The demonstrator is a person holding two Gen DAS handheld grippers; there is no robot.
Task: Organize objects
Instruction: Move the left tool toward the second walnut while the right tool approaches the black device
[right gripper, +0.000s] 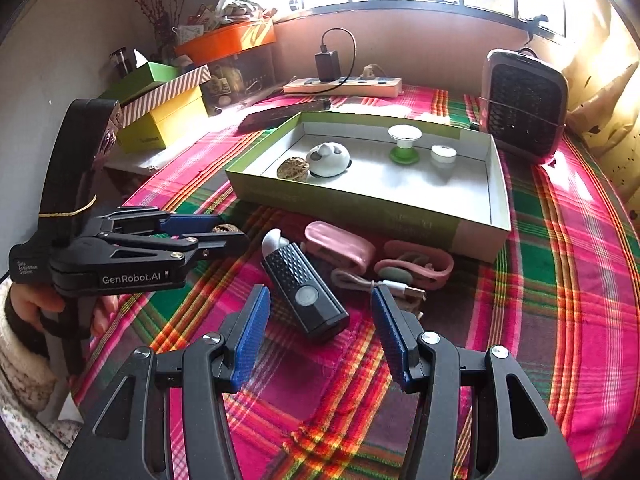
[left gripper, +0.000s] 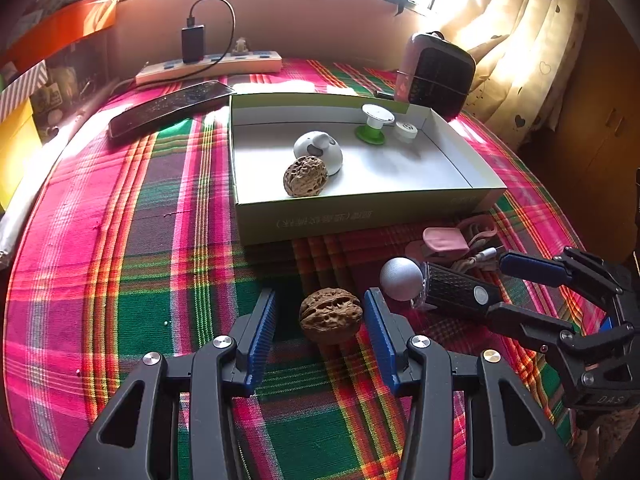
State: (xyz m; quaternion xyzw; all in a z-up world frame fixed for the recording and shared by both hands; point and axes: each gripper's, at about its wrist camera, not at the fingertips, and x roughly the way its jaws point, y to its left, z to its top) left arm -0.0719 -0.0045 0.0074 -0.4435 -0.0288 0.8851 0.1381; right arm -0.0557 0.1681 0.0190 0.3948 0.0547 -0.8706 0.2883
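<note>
A brown walnut (left gripper: 330, 316) lies on the plaid cloth between the blue pads of my left gripper (left gripper: 320, 294), which is open; the left pad stands clear of it. In the right wrist view the left gripper (right gripper: 228, 231) nearly hides the walnut (right gripper: 224, 229). A black torch-like device (right gripper: 304, 288) with a silver ball head (left gripper: 401, 279) lies between the pads of my open right gripper (right gripper: 320, 292), with gaps on both sides. The green-walled box (left gripper: 360, 216) holds a second walnut (left gripper: 305, 176), a white round toy (left gripper: 320, 152), a green-and-white spool (left gripper: 374, 124) and a small white cap (left gripper: 406, 132).
Pink cases (right gripper: 340, 246) and a coiled white cable (right gripper: 376, 282) lie in front of the box. A small heater (right gripper: 524, 104), a power strip (right gripper: 344, 86) and a dark phone (left gripper: 168, 106) sit behind it. Stacked coloured boxes (right gripper: 164, 116) stand at the left.
</note>
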